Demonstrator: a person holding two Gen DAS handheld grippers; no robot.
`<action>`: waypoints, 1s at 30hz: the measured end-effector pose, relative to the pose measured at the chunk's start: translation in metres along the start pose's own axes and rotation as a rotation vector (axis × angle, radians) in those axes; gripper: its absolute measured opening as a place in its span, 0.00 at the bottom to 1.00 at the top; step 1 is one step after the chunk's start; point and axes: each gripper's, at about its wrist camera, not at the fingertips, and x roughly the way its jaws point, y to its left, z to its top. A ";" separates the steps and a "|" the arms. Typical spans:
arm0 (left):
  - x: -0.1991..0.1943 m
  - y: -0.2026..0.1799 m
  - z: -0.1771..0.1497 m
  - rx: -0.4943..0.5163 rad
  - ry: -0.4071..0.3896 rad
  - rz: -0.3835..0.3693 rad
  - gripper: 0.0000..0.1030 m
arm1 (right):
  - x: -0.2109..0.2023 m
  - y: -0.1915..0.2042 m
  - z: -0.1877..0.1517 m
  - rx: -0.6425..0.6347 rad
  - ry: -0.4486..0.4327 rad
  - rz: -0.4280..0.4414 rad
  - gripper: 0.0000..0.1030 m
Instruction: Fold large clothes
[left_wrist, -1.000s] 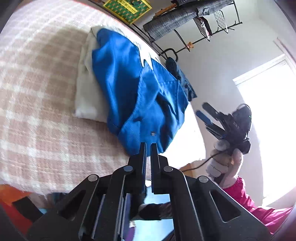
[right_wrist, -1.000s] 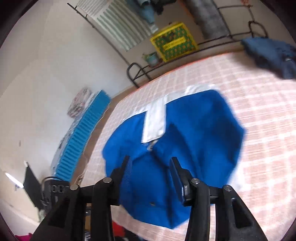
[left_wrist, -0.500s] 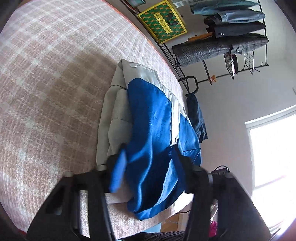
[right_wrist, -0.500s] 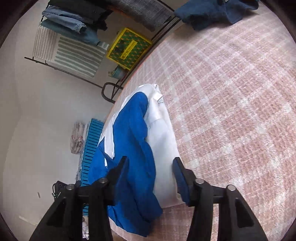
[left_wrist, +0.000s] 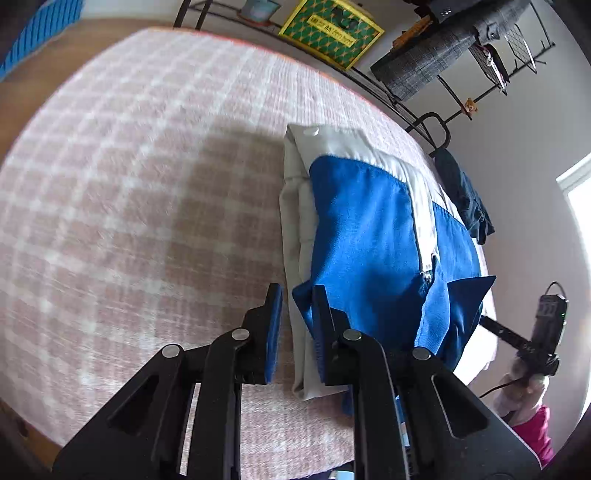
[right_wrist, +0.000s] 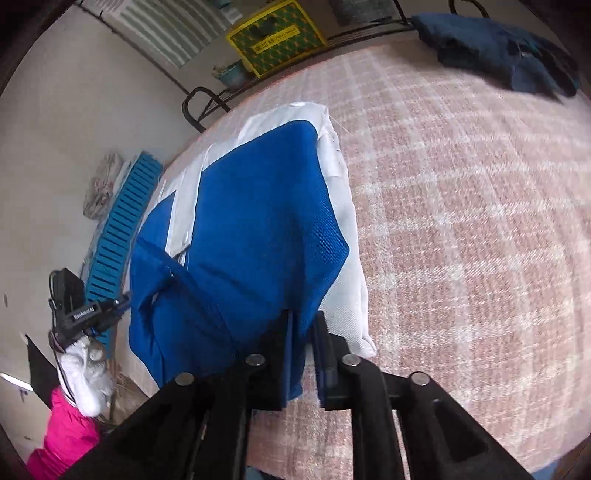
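A blue and white garment (left_wrist: 362, 240) (right_wrist: 258, 221) lies folded on a pink checked bedspread (left_wrist: 129, 221) (right_wrist: 461, 240). My left gripper (left_wrist: 296, 291) is at the garment's near left edge. Its fingers stand a little apart, the layered white edge lies between them, and bedspread shows beside the left pad. My right gripper (right_wrist: 303, 314) is at the opposite near corner. Its jaws are opening, and a blue fold fills the narrow gap between its pads. In each wrist view the other gripper shows small at the garment's far side.
A dark blue garment (left_wrist: 465, 199) (right_wrist: 498, 48) lies at the bed's far end. Behind it are a metal clothes rack (left_wrist: 443, 55) and a yellow-green box (left_wrist: 332, 29) (right_wrist: 273, 33). A white-gloved hand (right_wrist: 81, 369) with a pink sleeve shows beside the bed, above a blue slatted panel (right_wrist: 122, 229).
Both grippers have come down to the garment's near corners. Their fingers, wide apart half a second ago, now stand close together with fabric between them. The left was shut a second ago.
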 end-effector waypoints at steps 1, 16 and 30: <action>-0.010 -0.005 0.003 0.030 -0.026 0.020 0.13 | -0.014 0.006 0.003 -0.058 -0.037 -0.067 0.33; 0.079 -0.049 0.069 0.158 -0.042 0.015 0.13 | 0.065 0.037 0.088 -0.255 -0.138 -0.009 0.26; 0.005 -0.092 0.005 0.205 -0.105 -0.162 0.13 | -0.003 0.038 0.059 -0.269 -0.146 0.270 0.57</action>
